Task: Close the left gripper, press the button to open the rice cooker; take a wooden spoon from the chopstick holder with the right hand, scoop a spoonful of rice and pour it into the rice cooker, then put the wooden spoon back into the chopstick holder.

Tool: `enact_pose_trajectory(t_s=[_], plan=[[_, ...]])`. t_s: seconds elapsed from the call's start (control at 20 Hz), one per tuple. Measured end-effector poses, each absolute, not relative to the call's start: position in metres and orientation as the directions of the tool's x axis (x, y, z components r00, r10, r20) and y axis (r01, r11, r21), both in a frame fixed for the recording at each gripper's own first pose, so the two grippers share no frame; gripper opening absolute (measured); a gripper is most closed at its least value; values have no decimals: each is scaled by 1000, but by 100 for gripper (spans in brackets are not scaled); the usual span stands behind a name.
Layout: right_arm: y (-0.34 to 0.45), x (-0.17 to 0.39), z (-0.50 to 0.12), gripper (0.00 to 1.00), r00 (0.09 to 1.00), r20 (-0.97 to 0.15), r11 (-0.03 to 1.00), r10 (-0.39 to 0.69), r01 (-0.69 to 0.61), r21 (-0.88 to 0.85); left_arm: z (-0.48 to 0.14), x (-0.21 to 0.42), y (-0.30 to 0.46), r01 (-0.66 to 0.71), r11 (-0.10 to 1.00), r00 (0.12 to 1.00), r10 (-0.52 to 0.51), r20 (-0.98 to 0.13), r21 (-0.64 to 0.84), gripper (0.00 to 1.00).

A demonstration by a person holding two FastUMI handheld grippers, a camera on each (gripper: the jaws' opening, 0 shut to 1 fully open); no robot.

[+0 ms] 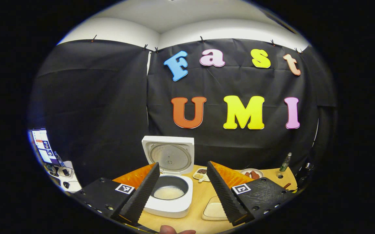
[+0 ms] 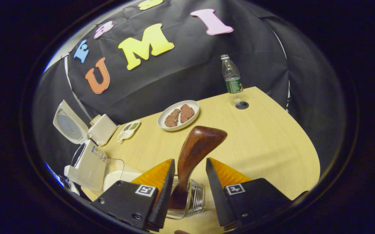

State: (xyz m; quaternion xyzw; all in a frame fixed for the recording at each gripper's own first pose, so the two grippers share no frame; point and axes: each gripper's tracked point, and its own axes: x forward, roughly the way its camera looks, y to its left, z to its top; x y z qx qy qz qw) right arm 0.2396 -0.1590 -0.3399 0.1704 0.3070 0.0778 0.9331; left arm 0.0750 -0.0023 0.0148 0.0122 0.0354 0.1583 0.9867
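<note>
The white rice cooker (image 1: 169, 208) stands with its lid (image 1: 169, 156) raised, and white rice lies in its dark inner pot (image 1: 168, 191). My left gripper (image 1: 182, 164) is open in front of it, one finger on each side of the pot, touching nothing. In the right gripper view the wooden spoon (image 2: 198, 144) stands bowl-up in the wire chopstick holder (image 2: 190, 200). My right gripper (image 2: 190, 160) is open around the spoon's stem: the left finger is close to the wood, the right finger is apart. The cooker (image 2: 88, 165) stands at the left there.
A rice tray (image 1: 215, 209) lies right of the cooker, seen as a clear container (image 2: 116, 170) in the right gripper view. A small dish of grains (image 2: 128, 129), a plate of meat (image 2: 178, 115) and a water bottle (image 2: 232, 79) stand towards the back of the wooden table (image 2: 265, 146).
</note>
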Motion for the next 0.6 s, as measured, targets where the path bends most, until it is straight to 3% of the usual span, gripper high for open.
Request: enact_pose_trajectory(t_s=[0.05, 0.2, 0.3, 0.6], plan=[[-158, 240, -339, 61, 799, -545, 930, 256, -50, 364, 14, 73, -1, -320, 947, 944, 322, -68, 32, 94], [-155, 238, -334, 36, 793, -542, 929, 276, -75, 363, 13, 67, 2, -337, 941, 939, 338, -66, 24, 94], [-154, 232, -331, 26, 786, -549, 927, 285, -81, 366, 13, 65, 4, -342, 939, 937, 343, -62, 17, 94], [-150, 218, -321, 20, 788, -566, 935, 245, -37, 352, 13, 52, 19, -332, 943, 942, 332, -40, 14, 94]])
